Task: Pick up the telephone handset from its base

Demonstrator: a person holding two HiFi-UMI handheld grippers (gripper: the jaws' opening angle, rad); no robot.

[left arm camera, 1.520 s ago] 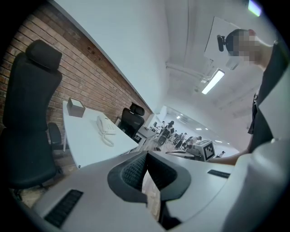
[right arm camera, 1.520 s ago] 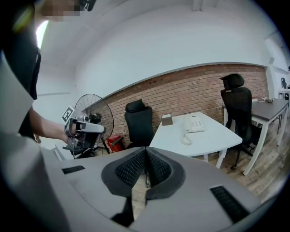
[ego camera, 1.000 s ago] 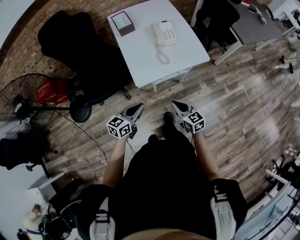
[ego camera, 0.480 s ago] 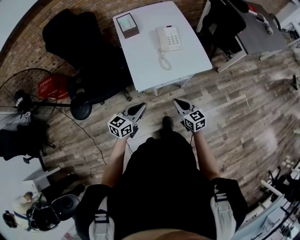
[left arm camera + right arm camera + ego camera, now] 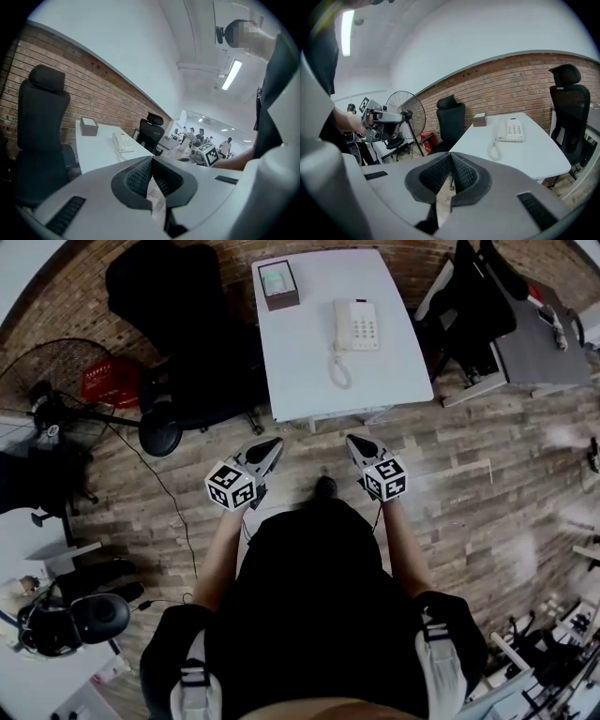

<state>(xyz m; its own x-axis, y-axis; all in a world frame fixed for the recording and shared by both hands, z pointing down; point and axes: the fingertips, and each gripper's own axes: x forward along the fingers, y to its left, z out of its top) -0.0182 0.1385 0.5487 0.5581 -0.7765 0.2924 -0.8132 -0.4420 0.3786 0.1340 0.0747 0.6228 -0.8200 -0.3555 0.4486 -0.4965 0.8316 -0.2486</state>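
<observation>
Moved nearer table (image 5: pixel 300 371): left hand-held gripper (image 5: pixel 271 442) and right hand-held gripper (image 5: pixel 352 440), both closed, empty, short of telephone (image 5: pixel 357 324)

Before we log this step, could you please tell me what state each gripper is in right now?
Left gripper: closed, holding nothing.
Right gripper: closed, holding nothing.

Telephone (image 5: pixel 357 324) and table (image 5: pixel 300 362) more centred, nearer.

Ahead of you, at top centre of the head view, the table (image 5: pixel 300 381) holds the telephone (image 5: pixel 358 324) on its right half and a box (image 5: pixel 278 284) at its upper left corner. A chair (image 5: pixel 178 324) stands left of it, a fan (image 5: pixel 56 399) farther left.
</observation>
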